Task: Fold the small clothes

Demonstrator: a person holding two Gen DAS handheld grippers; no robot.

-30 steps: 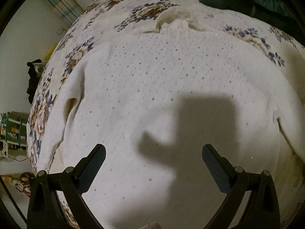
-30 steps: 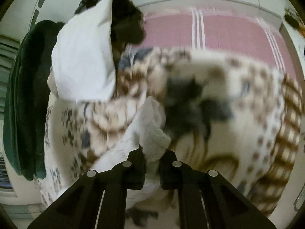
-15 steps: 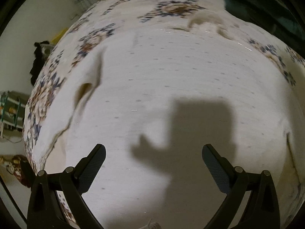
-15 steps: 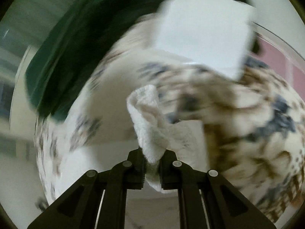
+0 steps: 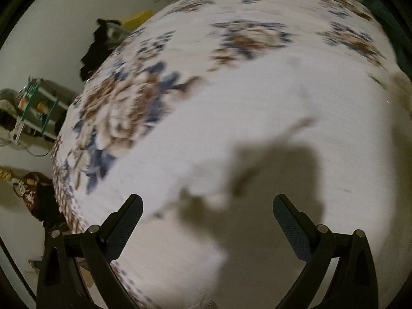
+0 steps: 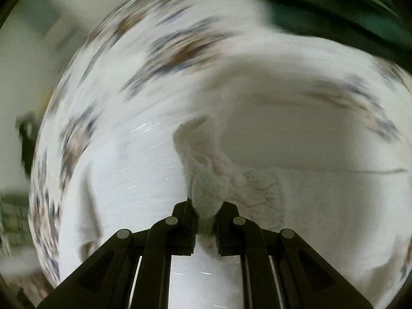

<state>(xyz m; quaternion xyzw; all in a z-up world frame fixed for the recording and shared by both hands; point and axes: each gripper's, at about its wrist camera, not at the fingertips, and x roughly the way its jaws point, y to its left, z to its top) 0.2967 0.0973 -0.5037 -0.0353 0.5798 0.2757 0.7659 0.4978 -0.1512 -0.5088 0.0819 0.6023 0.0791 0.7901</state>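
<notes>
A white knitted garment [image 5: 257,118] lies spread on a bed with a floral cover [image 5: 123,113]. My left gripper [image 5: 207,213] is open and empty, hovering above the garment near its left edge, and casts a shadow on it. My right gripper [image 6: 206,213] is shut on a bunched fold of the same white garment [image 6: 203,180] and holds it over the rest of the cloth [image 6: 144,175]. Both views are blurred by motion.
The bed's left edge drops to the floor, where a green rack [image 5: 33,108], dark clothes [image 5: 103,43] and a dark red bag [image 5: 36,193] stand. A dark green blanket [image 6: 334,7] lies at the far side of the bed.
My right gripper has swung round with the gripped fold, from facing the pillow and pink sheet to over the white garment. My left gripper has shifted left toward the garment's edge, still open.
</notes>
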